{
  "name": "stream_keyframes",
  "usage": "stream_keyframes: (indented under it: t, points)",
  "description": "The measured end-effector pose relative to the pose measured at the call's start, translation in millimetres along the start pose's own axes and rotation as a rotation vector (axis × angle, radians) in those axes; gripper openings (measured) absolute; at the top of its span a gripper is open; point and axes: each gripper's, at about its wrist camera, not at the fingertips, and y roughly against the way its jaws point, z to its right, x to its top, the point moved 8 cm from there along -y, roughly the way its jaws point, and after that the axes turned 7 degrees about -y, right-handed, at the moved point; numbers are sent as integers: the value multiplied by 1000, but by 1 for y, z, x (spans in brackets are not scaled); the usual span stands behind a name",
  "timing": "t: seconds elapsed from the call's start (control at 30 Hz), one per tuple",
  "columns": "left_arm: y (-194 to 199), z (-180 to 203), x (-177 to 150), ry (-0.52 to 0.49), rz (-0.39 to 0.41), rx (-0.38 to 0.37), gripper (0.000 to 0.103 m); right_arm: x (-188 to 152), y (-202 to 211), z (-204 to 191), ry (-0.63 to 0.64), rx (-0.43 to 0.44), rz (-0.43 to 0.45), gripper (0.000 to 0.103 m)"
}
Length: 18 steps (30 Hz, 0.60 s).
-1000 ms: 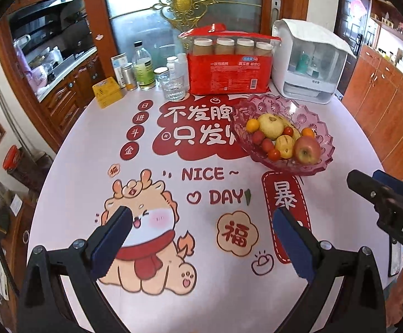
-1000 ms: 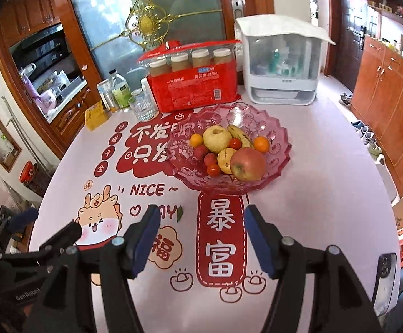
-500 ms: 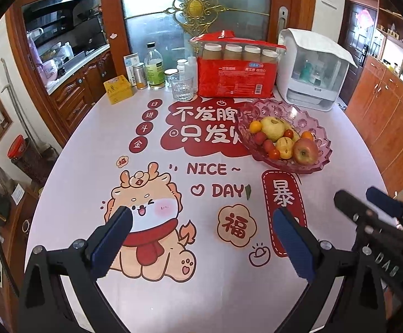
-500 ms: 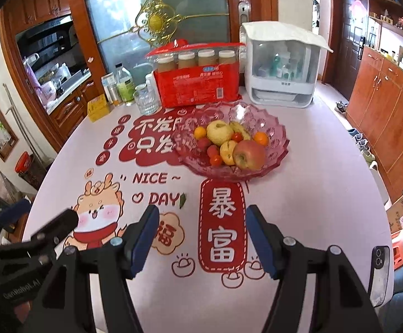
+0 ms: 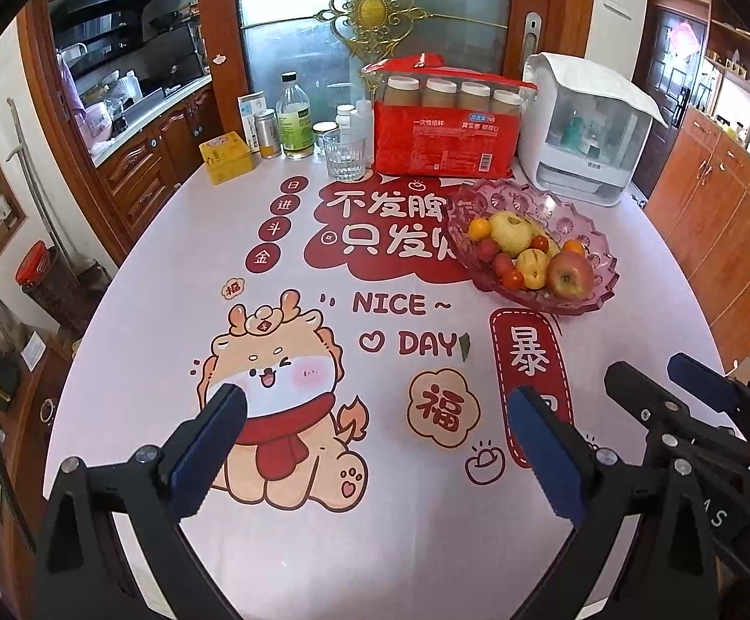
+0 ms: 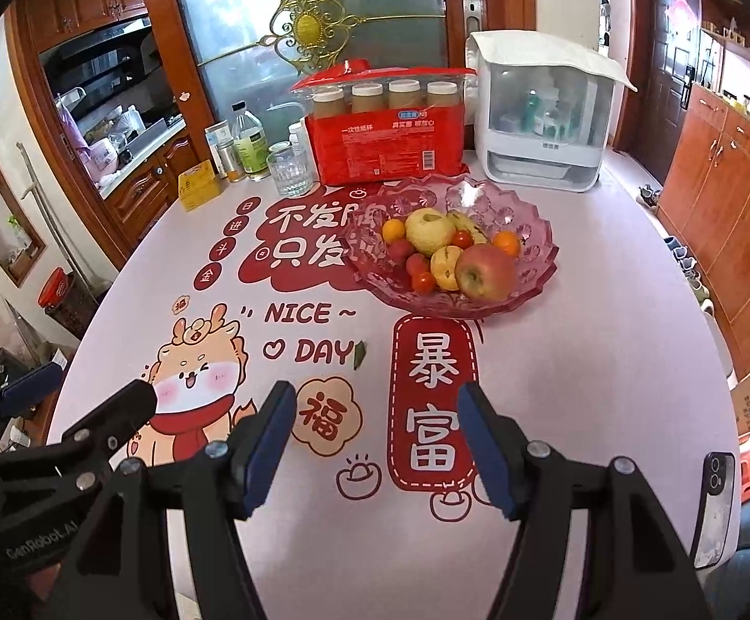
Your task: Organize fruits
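A pink glass fruit bowl (image 5: 592, 237) (image 6: 535, 237) stands on the round table, right of centre. It holds a red apple (image 5: 571, 275) (image 6: 484, 271), a large yellow pear (image 5: 512, 231) (image 6: 429, 231), a smaller yellow fruit (image 6: 446, 267), small oranges (image 6: 393, 230), several cherry tomatoes (image 6: 423, 281) and a banana (image 6: 470, 227). My left gripper (image 5: 375, 444) is open and empty above the near table, over the dragon print. My right gripper (image 6: 375, 439) is open and empty, near the front edge, well short of the bowl.
At the back stand a red pack of paper cups (image 5: 444, 134), a white lidded appliance (image 5: 587, 129), a glass tumbler (image 5: 344, 155), bottles (image 5: 295, 119) and a yellow box (image 5: 226, 156). A phone (image 6: 716, 501) lies at the table's right front edge. A small leaf (image 6: 360, 354) lies mid-table.
Both grippers have pulled back and risen a little from the bowl, so more of the table shows. Both stay open and empty. The fruit has not moved.
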Motion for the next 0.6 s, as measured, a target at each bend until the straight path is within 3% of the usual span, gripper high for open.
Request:
stream_keyframes:
  t: [0.6]
  points:
    - [2, 4, -5, 10, -14, -12, 101, -1, 0, 1, 0, 3, -1, 65]
